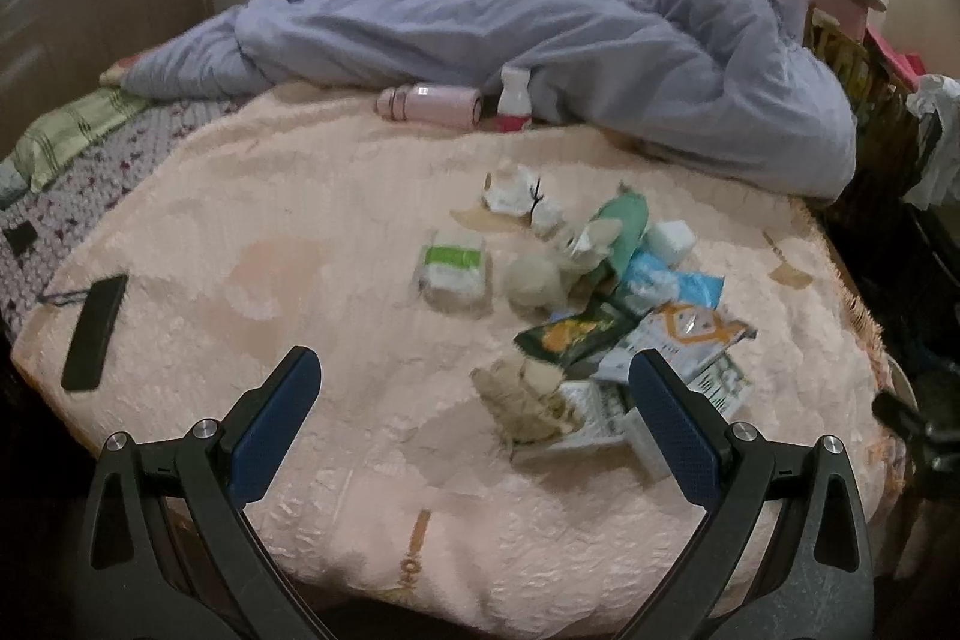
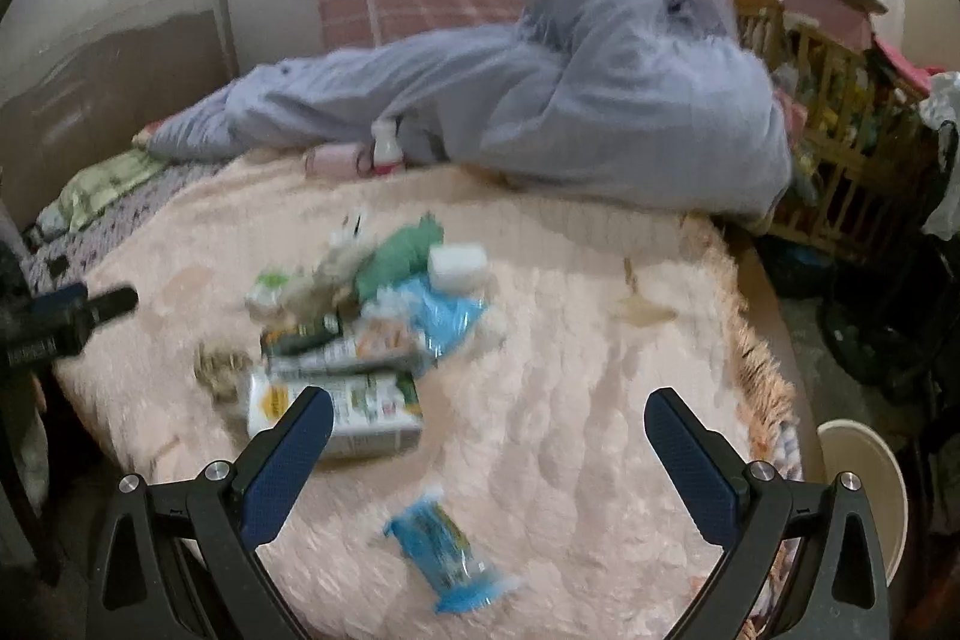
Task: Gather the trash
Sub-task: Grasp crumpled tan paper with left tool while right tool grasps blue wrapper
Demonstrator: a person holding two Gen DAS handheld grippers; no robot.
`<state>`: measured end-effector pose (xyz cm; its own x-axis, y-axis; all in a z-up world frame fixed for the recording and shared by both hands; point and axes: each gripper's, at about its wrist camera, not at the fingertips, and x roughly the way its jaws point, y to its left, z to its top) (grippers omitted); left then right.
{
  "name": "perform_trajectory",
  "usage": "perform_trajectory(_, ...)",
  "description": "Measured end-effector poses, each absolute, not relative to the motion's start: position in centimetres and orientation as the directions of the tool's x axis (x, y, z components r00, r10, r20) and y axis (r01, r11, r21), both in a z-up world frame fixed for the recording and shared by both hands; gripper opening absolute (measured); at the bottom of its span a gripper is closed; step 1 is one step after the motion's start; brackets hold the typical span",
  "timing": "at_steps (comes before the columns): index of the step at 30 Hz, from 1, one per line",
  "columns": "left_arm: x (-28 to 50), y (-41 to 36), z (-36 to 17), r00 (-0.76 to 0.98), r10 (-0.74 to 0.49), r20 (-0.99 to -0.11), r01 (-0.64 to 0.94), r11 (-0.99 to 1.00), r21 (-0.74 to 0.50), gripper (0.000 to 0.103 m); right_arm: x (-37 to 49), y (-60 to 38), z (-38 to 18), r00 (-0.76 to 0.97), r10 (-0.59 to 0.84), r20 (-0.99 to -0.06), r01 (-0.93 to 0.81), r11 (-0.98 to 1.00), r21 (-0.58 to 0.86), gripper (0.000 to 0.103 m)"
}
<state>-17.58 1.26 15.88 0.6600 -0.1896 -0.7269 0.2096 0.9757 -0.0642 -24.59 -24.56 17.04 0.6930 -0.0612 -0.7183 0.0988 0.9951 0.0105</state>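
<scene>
A heap of trash lies on the pink bedspread (image 1: 300, 232): a crumpled beige paper wad (image 1: 528, 400), a dark green snack bag (image 1: 570, 334), a white and orange wrapper (image 1: 678, 334), a light blue wrapper (image 1: 666, 280), a green-striped tissue pack (image 1: 456, 268) and a green cloth (image 1: 618, 226). My left gripper (image 1: 474, 370) is open just in front of the paper wad. In the right wrist view the same heap is blurred, with a white carton (image 2: 354, 412) nearest. A small blue wrapper (image 2: 450, 550) lies apart between my open right gripper's (image 2: 489, 406) fingers.
A grey-blue blanket (image 1: 540, 40) is bunched across the back of the bed, with a pink bottle (image 1: 429, 100) and a white bottle (image 1: 516, 97) before it. A black phone (image 1: 96, 331) lies at left. A white bin rim (image 2: 864, 478) shows beside the bed at right, near wooden shelving (image 2: 840, 148).
</scene>
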Motion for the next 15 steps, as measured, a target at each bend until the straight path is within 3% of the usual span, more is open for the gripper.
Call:
perform_trajectory(10,-15.5,0.3,11.2,0.547,-0.228,-0.806,0.231,0.966,-0.117,0.101,-26.6,-25.3,9.8,0.582,0.092,-0.808,0.004,0.993,0.116,0.101)
perform_trajectory(15,-13.7,-1.7,8.8,0.492,-0.237,-0.837,0.267,0.957,-0.114,0.078,-25.4,-25.1,8.0,0.561,0.16,-0.812,-0.017,0.983,0.182,0.087)
